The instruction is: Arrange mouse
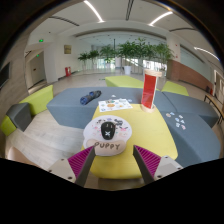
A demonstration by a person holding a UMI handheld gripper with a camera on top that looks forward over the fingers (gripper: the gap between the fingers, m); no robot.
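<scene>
Claw (113, 166) standing open, magenta pads (80, 162) flanking round white "PUPPY" mouse pad (109, 134) lying on yellow counter (150, 140). Beyond, dark mouse (90, 98) resting on grey counter section; red carton (150, 88) standing upright nearby.

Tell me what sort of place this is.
Probably an office lounge or lobby: long ceiling light strips, a row of potted plants at the back, and low grey and yellow tables. The gripper is open, with the mouse just ahead of its fingers.
</scene>
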